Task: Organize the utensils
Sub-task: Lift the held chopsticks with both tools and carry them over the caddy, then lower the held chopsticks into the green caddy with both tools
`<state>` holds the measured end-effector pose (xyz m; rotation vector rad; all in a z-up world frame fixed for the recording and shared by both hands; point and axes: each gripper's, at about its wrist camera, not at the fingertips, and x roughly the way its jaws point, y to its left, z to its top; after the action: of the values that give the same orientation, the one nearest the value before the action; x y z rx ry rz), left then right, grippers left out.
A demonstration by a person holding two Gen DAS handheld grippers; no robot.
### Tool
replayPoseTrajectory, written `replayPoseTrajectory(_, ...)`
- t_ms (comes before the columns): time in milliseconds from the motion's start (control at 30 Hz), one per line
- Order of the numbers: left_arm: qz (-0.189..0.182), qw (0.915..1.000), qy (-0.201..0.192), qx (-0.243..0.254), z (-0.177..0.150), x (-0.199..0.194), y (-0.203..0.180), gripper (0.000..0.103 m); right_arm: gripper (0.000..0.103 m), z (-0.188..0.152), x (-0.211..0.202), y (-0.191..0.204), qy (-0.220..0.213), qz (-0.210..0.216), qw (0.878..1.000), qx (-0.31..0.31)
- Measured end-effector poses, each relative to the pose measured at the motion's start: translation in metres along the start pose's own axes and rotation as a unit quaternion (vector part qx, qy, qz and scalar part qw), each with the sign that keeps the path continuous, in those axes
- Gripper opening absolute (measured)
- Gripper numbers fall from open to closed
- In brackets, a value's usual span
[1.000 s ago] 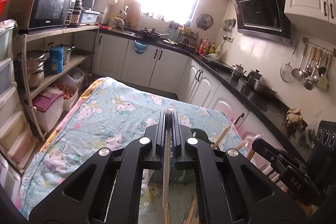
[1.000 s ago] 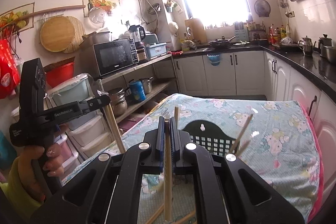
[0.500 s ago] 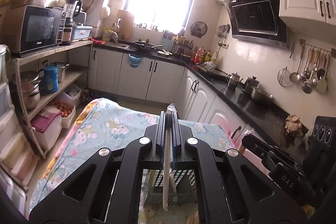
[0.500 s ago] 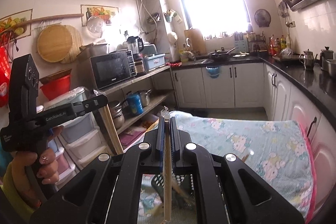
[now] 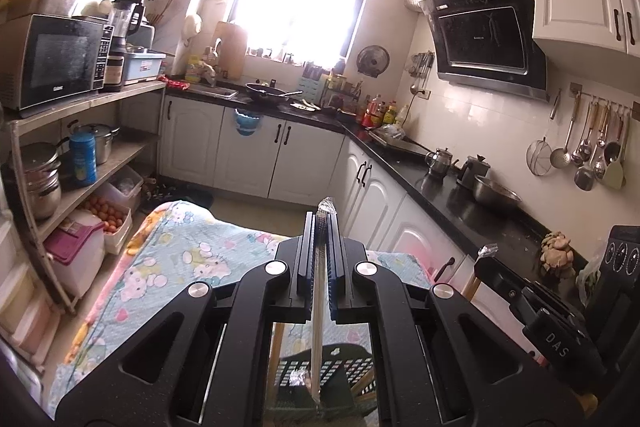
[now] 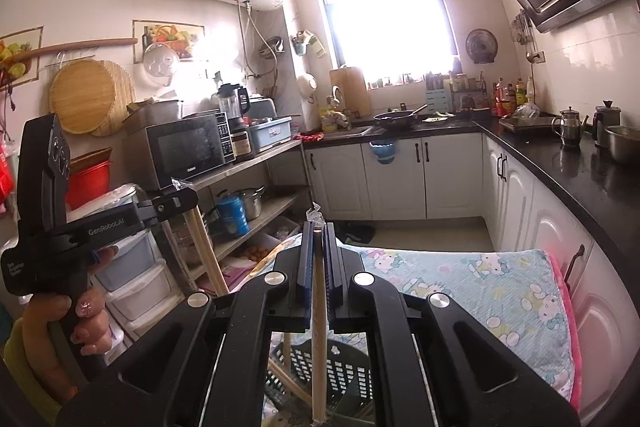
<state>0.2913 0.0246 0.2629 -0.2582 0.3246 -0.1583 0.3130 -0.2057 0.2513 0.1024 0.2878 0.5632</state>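
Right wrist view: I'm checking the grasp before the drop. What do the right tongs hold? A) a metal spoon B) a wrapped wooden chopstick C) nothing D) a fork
B: the right tongs are shut on a wrapped wooden chopstick that hangs down over the black basket.

Basket [image 6: 344, 367] on table [image 6: 480, 283]; shelf rack [image 6: 256, 163] left, counter [image 6: 560, 163] right of table.

A pale blue cloth [image 6: 492, 283] with a cartoon-cat print and pink edge covers the surface. The slotted basket [image 6: 344, 367] is dark green. The wrapped chopstick [image 6: 319, 347] is tan.
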Motion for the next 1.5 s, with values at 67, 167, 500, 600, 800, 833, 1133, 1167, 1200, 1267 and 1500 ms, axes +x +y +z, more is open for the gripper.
replayPoseTrajectory(67,-0.001,1.0,-0.002,-0.003,0.0,0.004,0.002,0.001,0.005,0.0,0.004,0.0,-0.003,-0.002,1.0,-0.001)
replayPoseTrajectory(167,0.003,1.0,-0.003,-0.004,-0.001,0.01,0.006,0.001,0.005,-0.001,0.011,0.0,-0.003,-0.005,1.0,-0.002)
replayPoseTrajectory(500,0.015,0.9998,-0.004,-0.008,-0.019,0.029,0.017,0.001,0.005,-0.017,0.037,-0.002,-0.004,-0.021,1.0,-0.013)
replayPoseTrajectory(600,0.021,0.9998,-0.003,-0.004,-0.021,0.031,0.019,0.001,0.005,-0.027,0.046,-0.006,-0.001,-0.019,1.0,-0.008)
replayPoseTrajectory(800,0.024,0.9997,-0.005,-0.002,-0.03,0.034,0.022,0.001,0.005,-0.045,0.061,-0.013,0.002,-0.02,1.0,0.004)
replayPoseTrajectory(833,0.023,0.9997,-0.003,-0.003,-0.032,0.035,0.022,0.001,0.005,-0.047,0.061,-0.014,0.0,-0.02,1.0,0.004)
replayPoseTrajectory(1133,0.021,0.9997,0.01,-0.002,-0.057,0.038,0.026,0.001,0.005,-0.066,0.061,-0.016,-0.027,-0.034,0.999,-0.018)
replayPoseTrajectory(1167,0.021,0.9997,0.013,-0.003,-0.06,0.039,0.027,0.001,0.005,-0.068,0.061,-0.015,-0.03,-0.035,0.999,-0.02)
replayPoseTrajectory(1200,0.02,0.9997,0.014,-0.004,-0.062,0.039,0.028,0.001,0.005,-0.071,0.06,-0.015,-0.033,-0.035,0.999,-0.022)
replayPoseTrajectory(1267,0.019,0.9997,0.018,-0.006,-0.068,0.041,0.029,0.001,0.005,-0.075,0.058,-0.015,-0.037,-0.035,0.998,-0.025)
replayPoseTrajectory(1500,0.014,0.9994,0.028,-0.013,-0.087,0.045,0.03,0.001,0.005,-0.092,0.052,-0.013,-0.035,-0.042,0.998,-0.041)
